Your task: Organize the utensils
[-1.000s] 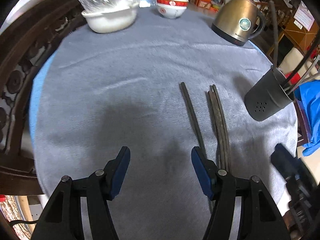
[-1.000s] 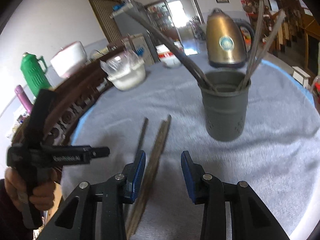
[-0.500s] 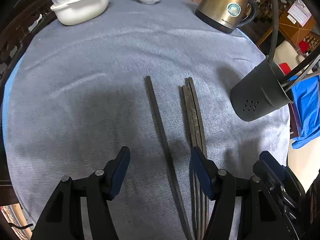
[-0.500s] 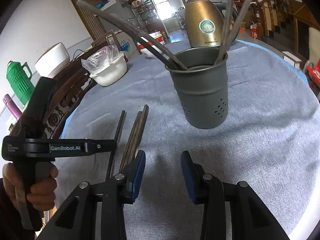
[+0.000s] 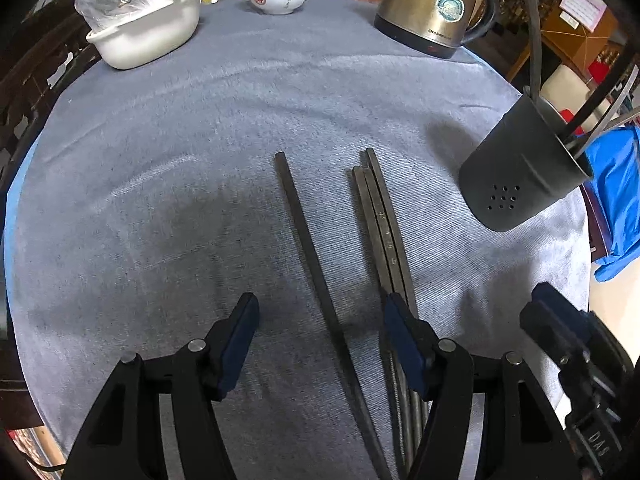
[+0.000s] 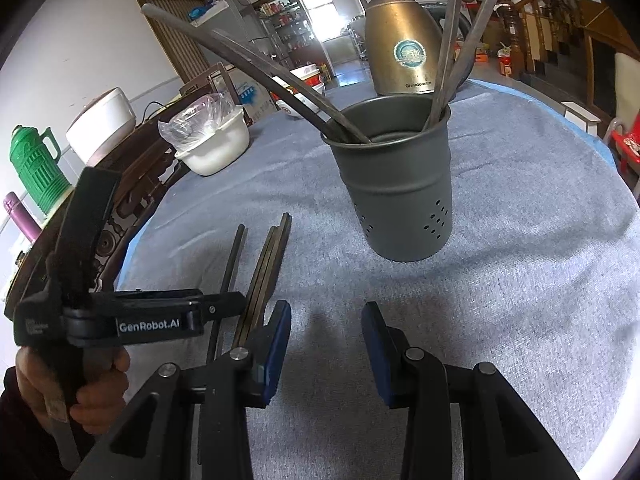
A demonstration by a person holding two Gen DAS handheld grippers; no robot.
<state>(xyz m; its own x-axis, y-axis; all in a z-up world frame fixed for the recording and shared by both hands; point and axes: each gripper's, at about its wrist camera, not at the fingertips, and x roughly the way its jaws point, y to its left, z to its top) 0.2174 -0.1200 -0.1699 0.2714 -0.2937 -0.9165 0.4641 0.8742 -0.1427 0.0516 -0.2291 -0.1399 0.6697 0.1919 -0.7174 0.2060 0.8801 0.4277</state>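
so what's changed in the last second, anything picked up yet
Nothing picked up. The left gripper shifted over the single chopstick, which now lies between its open jaws. The right gripper is open and empty; chopsticks, holder and kettle lie as before.

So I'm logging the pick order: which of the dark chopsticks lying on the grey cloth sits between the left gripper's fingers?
The lone dark chopstick, lying apart on the left. It runs between the open left gripper fingers; the bundle of three chopsticks passes under the right-hand finger.
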